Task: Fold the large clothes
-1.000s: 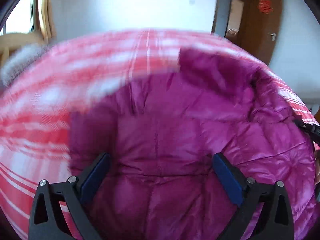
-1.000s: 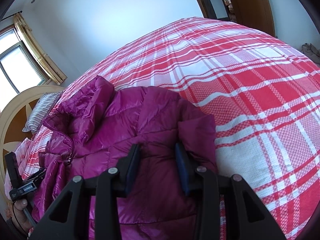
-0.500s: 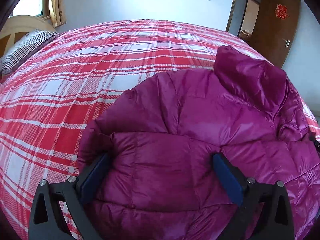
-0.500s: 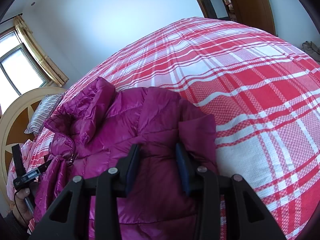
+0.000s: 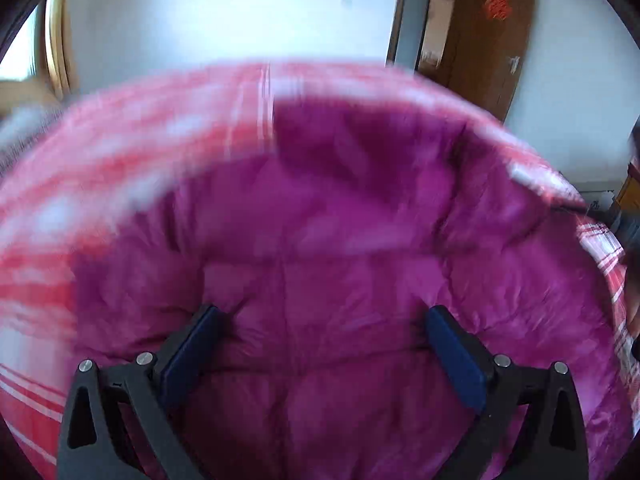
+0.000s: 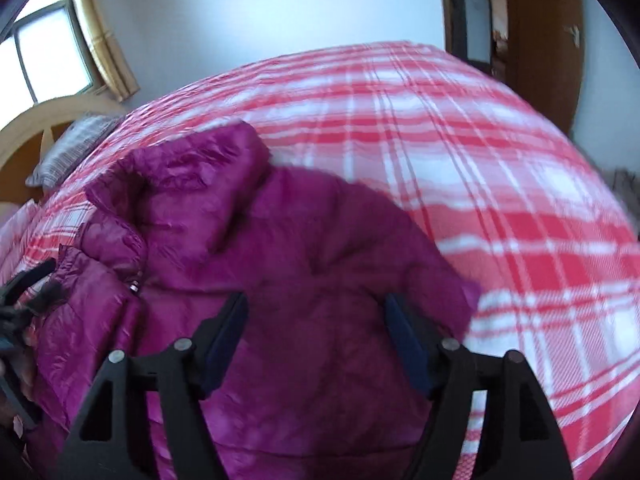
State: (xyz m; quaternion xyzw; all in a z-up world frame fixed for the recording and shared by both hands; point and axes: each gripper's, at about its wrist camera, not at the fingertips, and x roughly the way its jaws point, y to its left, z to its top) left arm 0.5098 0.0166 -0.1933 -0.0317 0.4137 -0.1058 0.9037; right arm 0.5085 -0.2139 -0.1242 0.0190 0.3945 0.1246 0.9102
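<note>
Fold under way: one sleeve laid in, body fold outstanding.

My right hand-held gripper (image 6: 316,338) is opening its jaws, with the fabric below them and no pad pressing on it; my left hand-held gripper (image 5: 320,344) stands wide and holds nothing, poised over the padding. The magenta puffer jacket (image 6: 288,248) lies on the red plaid bed (image 6: 500,184), hood (image 6: 192,176) toward the headboard, one sleeve folded across the body. I judge the remaining folds still due; the left view is blurred.
</note>
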